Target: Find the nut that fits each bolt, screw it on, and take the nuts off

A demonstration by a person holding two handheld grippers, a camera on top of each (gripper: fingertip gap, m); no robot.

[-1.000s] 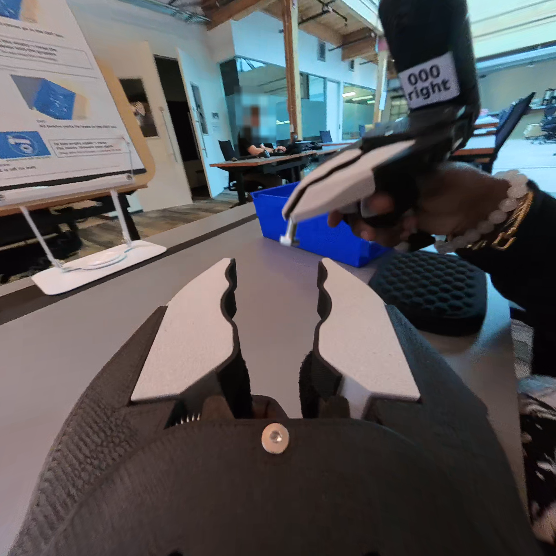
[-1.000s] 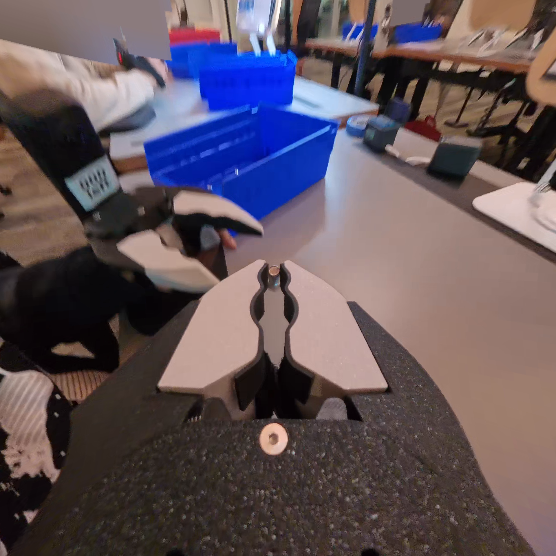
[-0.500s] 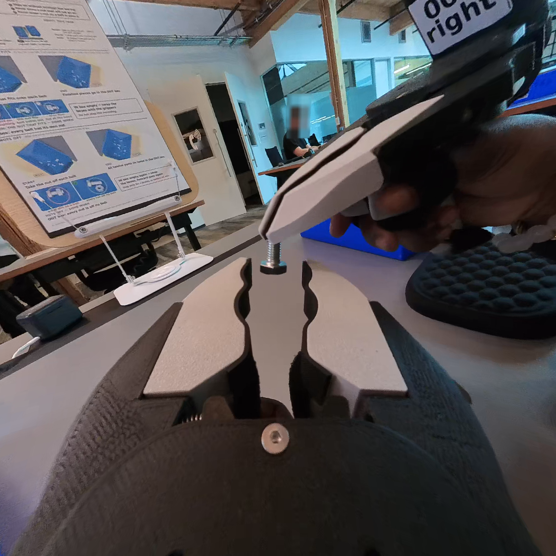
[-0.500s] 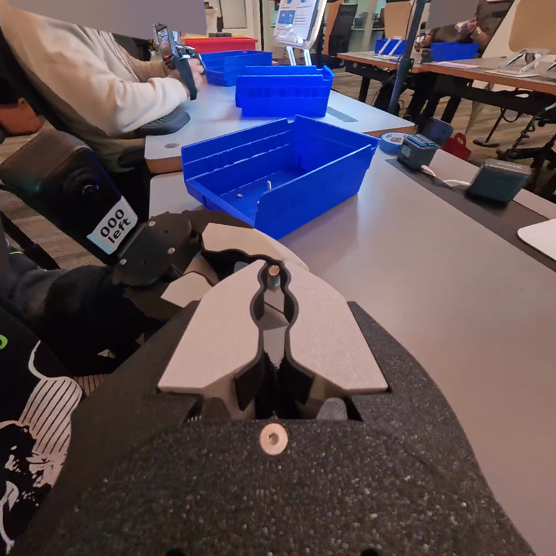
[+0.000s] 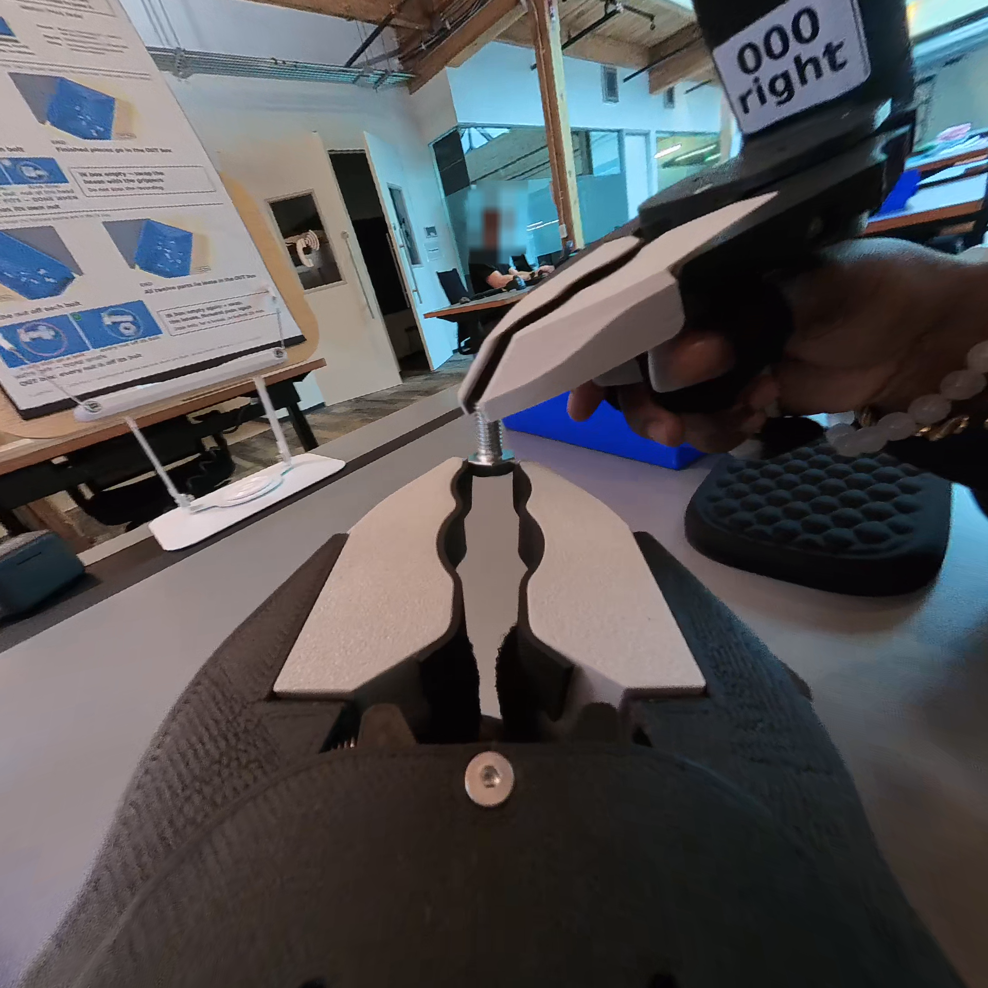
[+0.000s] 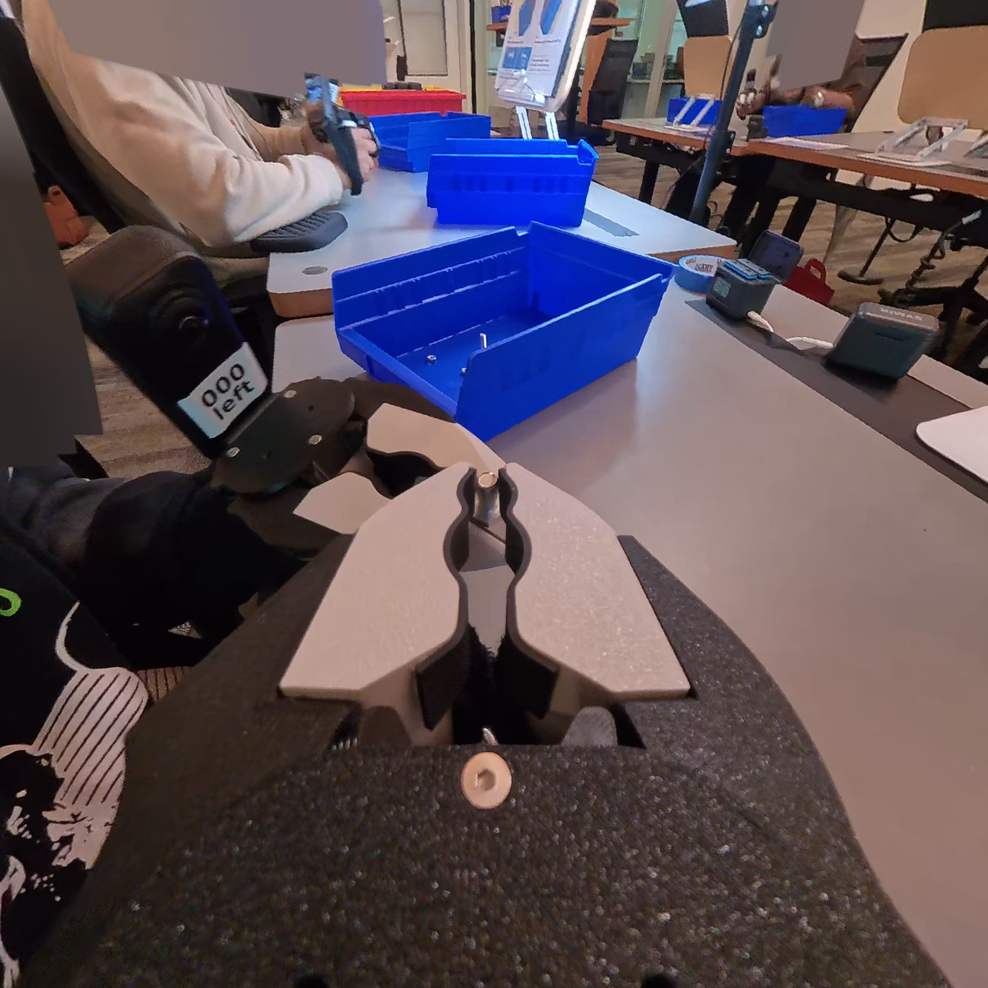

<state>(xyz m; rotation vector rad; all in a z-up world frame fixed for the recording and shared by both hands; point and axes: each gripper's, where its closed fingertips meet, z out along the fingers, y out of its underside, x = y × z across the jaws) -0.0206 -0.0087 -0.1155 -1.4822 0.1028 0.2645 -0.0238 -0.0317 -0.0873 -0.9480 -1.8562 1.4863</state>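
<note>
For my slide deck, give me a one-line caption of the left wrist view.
Right hand-held gripper holds a bolt upright while left hand-held gripper closes on its nut.

An open-plan office: rows of desks, glass-walled rooms, exposed wooden beams, seated people, blue parts bins and instruction boards.

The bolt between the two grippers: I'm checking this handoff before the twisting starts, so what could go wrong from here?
The right gripper pinches the bolt only at its thread end, so it may tilt or slip when twisted. The left gripper closes on the nut with just its fingertips, so the nut may pop out and fall onto the grey table.
</note>
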